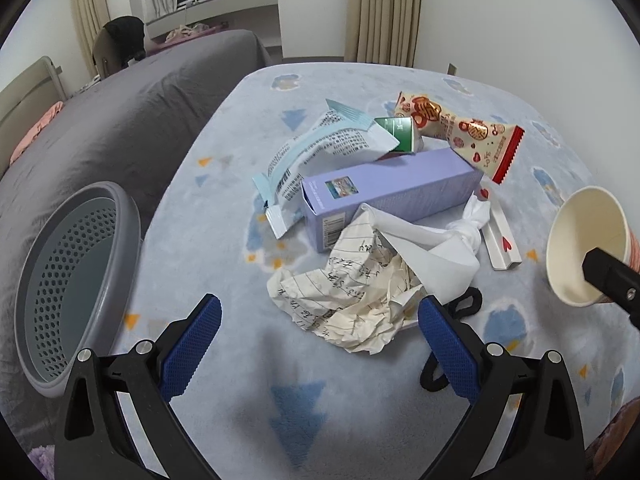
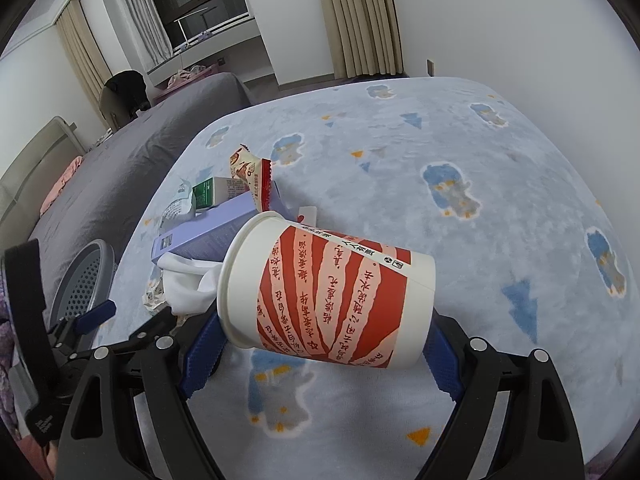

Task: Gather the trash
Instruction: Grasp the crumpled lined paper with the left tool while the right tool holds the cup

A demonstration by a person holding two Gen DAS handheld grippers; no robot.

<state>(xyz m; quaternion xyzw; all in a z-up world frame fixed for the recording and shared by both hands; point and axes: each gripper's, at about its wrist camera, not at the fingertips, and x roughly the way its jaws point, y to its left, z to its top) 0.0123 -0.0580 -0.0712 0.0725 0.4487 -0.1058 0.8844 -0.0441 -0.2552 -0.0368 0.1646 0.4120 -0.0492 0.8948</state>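
Bedroom blanket [image 1: 360, 420] strewn with trash. Right gripper [image 2: 320, 344] clamps a sideways paper cup [image 2: 332, 296]; left gripper [image 1: 320, 332] hangs open beside crumpled paper [image 1: 352, 304]. Advice: swing the cup level over the grey basket [image 1: 72, 280], then release.

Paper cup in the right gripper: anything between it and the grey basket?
Yes. The paper cup is held right of the trash pile; the grey basket sits at the left. The crumpled paper, purple box and the open left gripper lie between.
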